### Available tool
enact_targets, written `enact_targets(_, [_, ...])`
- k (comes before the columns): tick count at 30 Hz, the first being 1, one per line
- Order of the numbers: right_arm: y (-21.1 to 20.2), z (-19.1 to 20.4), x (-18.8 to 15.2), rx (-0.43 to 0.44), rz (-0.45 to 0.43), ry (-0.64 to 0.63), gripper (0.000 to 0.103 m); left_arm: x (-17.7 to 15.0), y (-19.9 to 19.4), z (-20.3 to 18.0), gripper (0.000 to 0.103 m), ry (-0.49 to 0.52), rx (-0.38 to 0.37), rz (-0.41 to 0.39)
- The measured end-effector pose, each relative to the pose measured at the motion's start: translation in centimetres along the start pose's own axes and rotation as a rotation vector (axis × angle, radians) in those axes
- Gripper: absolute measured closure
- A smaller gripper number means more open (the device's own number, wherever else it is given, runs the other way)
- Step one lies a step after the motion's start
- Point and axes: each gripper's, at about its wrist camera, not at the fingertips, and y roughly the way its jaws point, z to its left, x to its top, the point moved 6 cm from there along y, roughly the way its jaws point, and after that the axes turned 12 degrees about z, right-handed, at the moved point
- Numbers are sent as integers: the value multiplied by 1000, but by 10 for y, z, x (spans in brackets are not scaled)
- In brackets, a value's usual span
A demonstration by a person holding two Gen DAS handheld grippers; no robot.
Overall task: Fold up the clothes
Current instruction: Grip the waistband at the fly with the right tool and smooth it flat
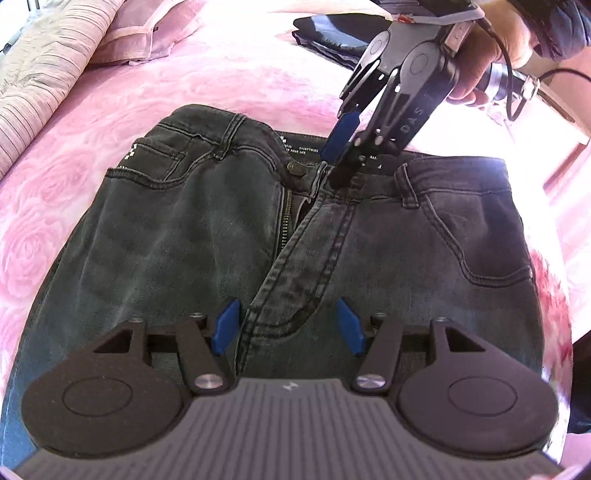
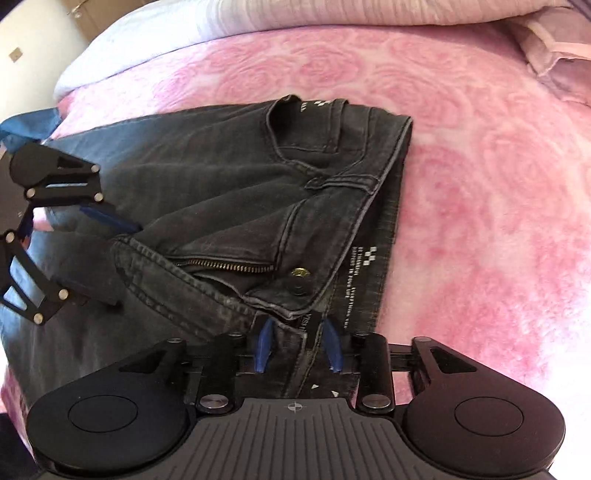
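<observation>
Left wrist: jeans (image 1: 229,236) lengthwise, waistband at far end.

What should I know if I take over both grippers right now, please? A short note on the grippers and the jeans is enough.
Left gripper: open, over the crotch seam of the jeans, holding nothing.
Right gripper: open, at the waistband near the button; the cloth lies between its pads but is not pinched.
Jeans: spread front up on the pink bedspread, fly unzipped, button undone.
Done: the jeans are laid out roughly flat. A dark folded garment lies further back.
Left: no fold shows yet; probably fold one leg over the other, then fold lengthwise.
</observation>
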Motion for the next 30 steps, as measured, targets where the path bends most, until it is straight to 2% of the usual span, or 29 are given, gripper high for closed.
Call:
enact_targets(4, [-1, 5, -5, 45, 38, -34, 66, -3, -1, -4, 49, 10, 23, 0])
enact_targets(5, [-1, 6, -7, 42, 48, -28, 75, -3, -1, -6, 49, 14, 31, 0])
enact_targets(6, [-2, 5, -10, 24, 41, -23, 94, -3, -2, -7, 49, 19, 39, 1])
enact_targets(8, [-8, -2, -14, 24, 28, 27, 103, -3, -4, -9, 49, 29, 54, 3])
enact_targets(10, [-23, -2, -14, 34, -3, 34, 103, -2, -7, -9, 49, 30, 57, 5])
enact_targets(15, [-70, 13, 2, -3, -101, -61, 103, -1, -14, -9, 49, 20, 60, -16])
enact_targets(17, [-68, 9, 9, 11, -94, -52, 103, 0, -12, -10, 49, 23, 59, -17])
enact_targets(19, [-51, 3, 12, 30, -52, -45, 103, 1, -7, -11, 49, 39, 65, -12])
enact_targets(22, [-20, 2, 6, 37, 0, -100, 94, 2, -1, -12, 49, 48, 69, -6])
enact_targets(24, [-7, 4, 1, 30, 13, -154, 80, 0, 1, -12, 49, 47, 69, -7])
enact_targets(25, [-3, 6, -2, 24, 17, -187, 78, -1, 1, -12, 49, 47, 69, -9])
enact_targets(26, [-3, 10, -5, 16, 10, -228, 72, -2, 0, -12, 49, 43, 68, -9])
enact_targets(27, [-2, 13, -8, 9, 5, -266, 62, -3, 0, -11, 49, 39, 68, -9])
enact_targets(29, [-2, 17, -15, 13, 23, -290, 56, -4, -1, -11, 49, 36, 69, -10])
enact_targets(30, [-1, 17, -17, 6, 33, -279, 56, -4, -1, -12, 49, 38, 70, -9])
